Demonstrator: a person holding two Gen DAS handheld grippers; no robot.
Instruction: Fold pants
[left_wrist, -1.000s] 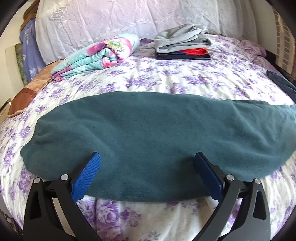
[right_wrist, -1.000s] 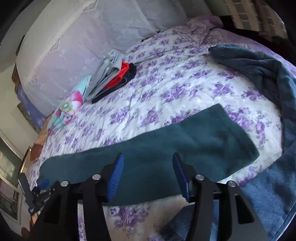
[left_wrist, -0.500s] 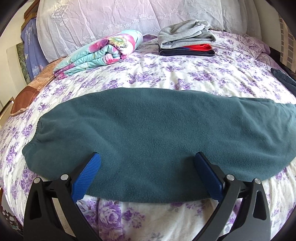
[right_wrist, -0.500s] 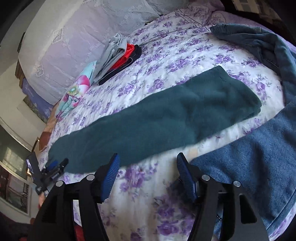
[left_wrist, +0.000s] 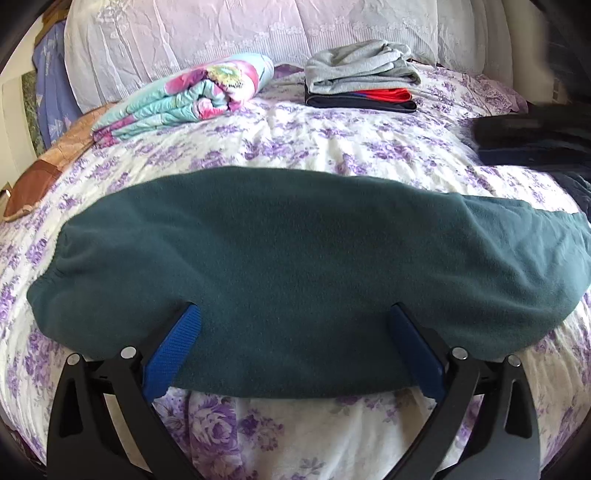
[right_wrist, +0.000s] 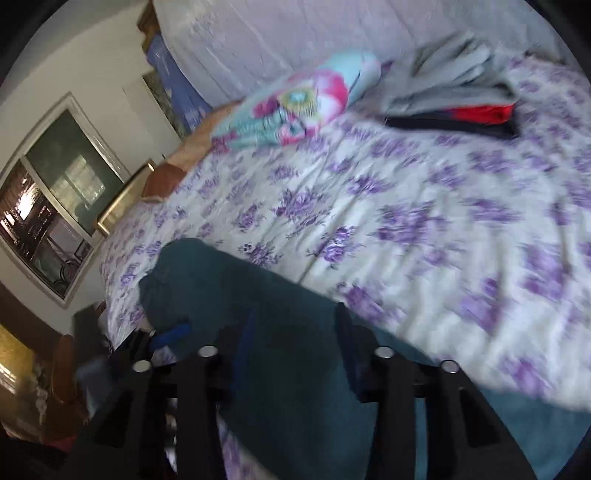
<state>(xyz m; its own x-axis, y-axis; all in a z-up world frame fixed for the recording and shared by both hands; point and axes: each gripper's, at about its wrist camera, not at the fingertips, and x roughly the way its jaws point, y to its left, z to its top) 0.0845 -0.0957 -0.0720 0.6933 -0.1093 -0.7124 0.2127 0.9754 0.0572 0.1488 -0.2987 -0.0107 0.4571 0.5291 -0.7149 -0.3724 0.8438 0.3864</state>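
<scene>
Pants (left_wrist: 295, 266) lay flat across floral bedspread (left_wrist: 332, 155), left gripper (left_wrist: 293, 332) tilted downward over their near edge with jaws spread wide and gripping nothing, right gripper (right_wrist: 291, 332) blurred above the dark-green cloth, jaws just narrowing, a grasp impossible to tell.

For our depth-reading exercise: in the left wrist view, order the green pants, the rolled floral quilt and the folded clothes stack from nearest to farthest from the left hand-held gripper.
1. Green pants: between the left hand-held gripper fingers, across the bed.
2. Rolled floral quilt: far left, by the pillows.
3. Folded clothes stack: far right of centre, slightly farther back.
</scene>
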